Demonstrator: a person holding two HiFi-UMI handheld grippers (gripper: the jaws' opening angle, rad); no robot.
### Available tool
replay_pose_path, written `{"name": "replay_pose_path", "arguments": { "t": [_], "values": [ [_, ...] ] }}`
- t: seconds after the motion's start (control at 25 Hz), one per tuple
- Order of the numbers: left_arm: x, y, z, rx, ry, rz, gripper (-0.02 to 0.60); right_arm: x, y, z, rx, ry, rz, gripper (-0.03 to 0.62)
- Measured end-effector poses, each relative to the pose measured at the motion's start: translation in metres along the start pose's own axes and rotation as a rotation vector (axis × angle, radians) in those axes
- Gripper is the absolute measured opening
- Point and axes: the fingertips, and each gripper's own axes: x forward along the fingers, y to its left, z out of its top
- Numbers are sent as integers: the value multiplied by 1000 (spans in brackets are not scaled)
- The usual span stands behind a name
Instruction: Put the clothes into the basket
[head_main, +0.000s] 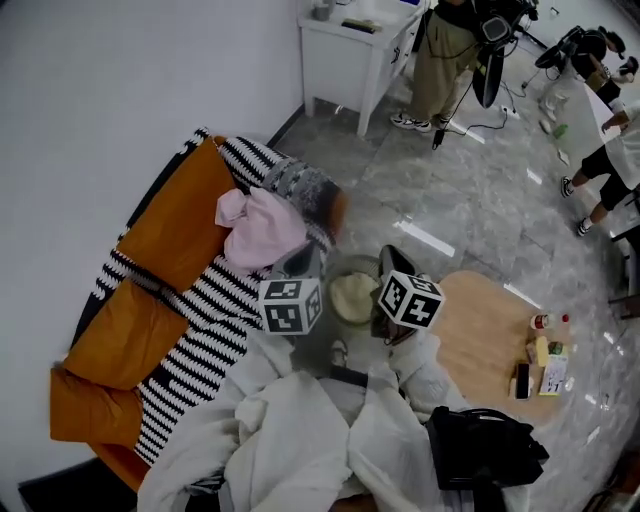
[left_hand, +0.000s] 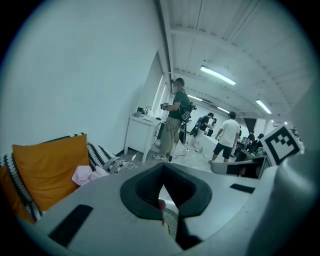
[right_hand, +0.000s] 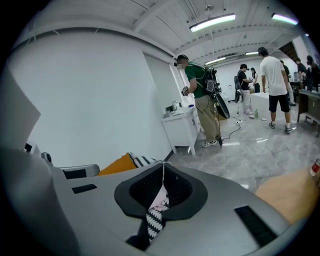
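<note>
likely both grippers pinch one striped cloth (right_hand: 155, 220) at two spots so it hangs spread between them, easy to drop into the basket (head_main: 340, 270), which stands on the floor just ahead, beside the sofa (head_main: 180, 215). right gripper (right_hand: 162, 182): jaws closed tight, a strip of the cloth clamped between the pads. left gripper (left_hand: 162, 195): jaws together too, on a scrap of what looks like the same cloth. a pink garment (head_main: 262, 228) lies on the sofa, and a white pile (head_main: 290, 430) lies nearer, both still outside the basket.

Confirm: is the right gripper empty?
No, the right gripper is clamped on a striped cloth that hangs down between its closed jaws.
</note>
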Motion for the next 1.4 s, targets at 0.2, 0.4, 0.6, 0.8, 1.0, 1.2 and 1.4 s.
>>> {"name": "replay_pose_path", "arguments": {
  "t": [0.2, 0.4, 0.6, 0.8, 1.0, 1.2, 1.4],
  "values": [
    [-25, 2, 13, 41, -32, -33, 6, -14, 25, 6, -1, -48, -1, 29],
    [-39, 13, 11, 46, -29, -32, 5, -21, 38, 4, -9, -57, -5, 29],
    [-44, 19, 15, 38, -39, -39, 5, -22, 46, 1, -18, -47, -4, 29],
    [-46, 22, 16, 27, -40, -33, 5, -22, 53, -3, -27, -37, 7, 29],
    [-46, 28, 17, 9, -43, -27, 6, -21, 57, -4, -37, -32, 10, 29],
    [-49, 33, 17, -4, -49, -23, 6, -21, 63, -6, -48, -24, 5, 29],
    [-56, 47, 18, -24, -50, -2, 6, -17, 75, -7, -59, -7, 16, 29]
  ]
}}
